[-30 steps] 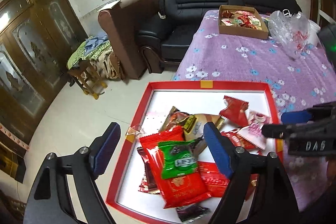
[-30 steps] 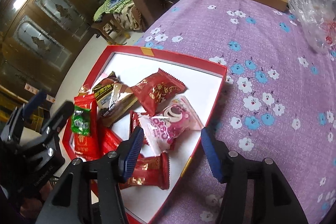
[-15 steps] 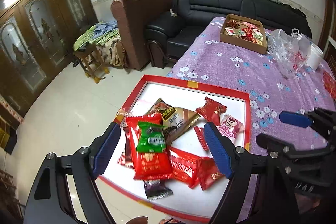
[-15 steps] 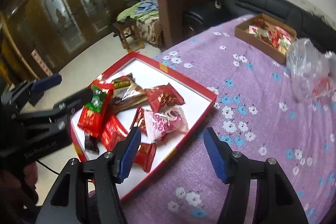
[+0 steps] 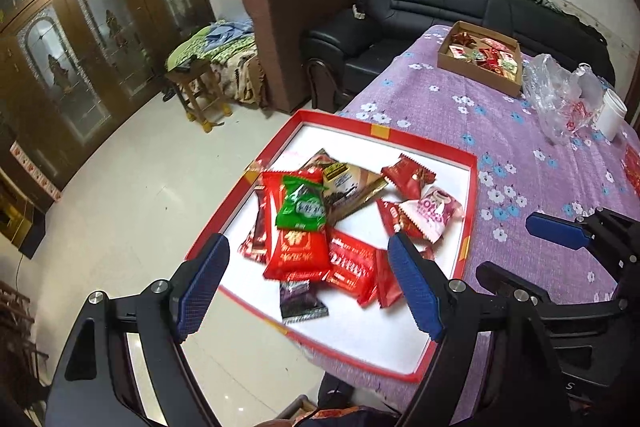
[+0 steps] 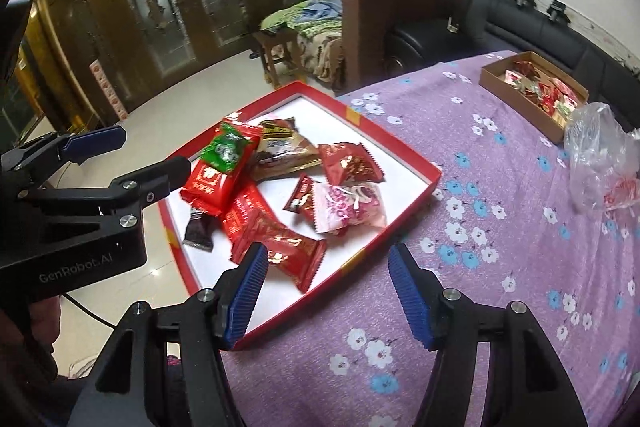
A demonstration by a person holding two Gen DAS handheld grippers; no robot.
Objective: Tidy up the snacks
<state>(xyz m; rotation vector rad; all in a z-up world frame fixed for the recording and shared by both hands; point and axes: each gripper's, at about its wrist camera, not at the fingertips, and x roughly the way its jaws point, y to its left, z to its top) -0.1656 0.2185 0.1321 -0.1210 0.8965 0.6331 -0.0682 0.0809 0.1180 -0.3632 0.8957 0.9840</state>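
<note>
A red-rimmed white tray lies on the purple flowered tablecloth, its left part hanging past the table edge. Several snack packets are piled in it: a green packet on a large red one, a brown-gold one, a pink one and a small dark one. My left gripper hovers open above the near left of the pile, holding nothing. My right gripper hangs over the tray's near right rim; its jaws are opening and nothing is between them. Each gripper shows in the other's view.
At the far end of the table stand a cardboard box of snacks, a crumpled clear plastic bag and a white cup. Beyond it are a black sofa, a brown armchair and a wooden stool on the tiled floor.
Both grippers have drawn back and up from the tray and rolled, so the tray looks smaller and turned. The right jaws stand slightly wider. The snacks have not moved.
</note>
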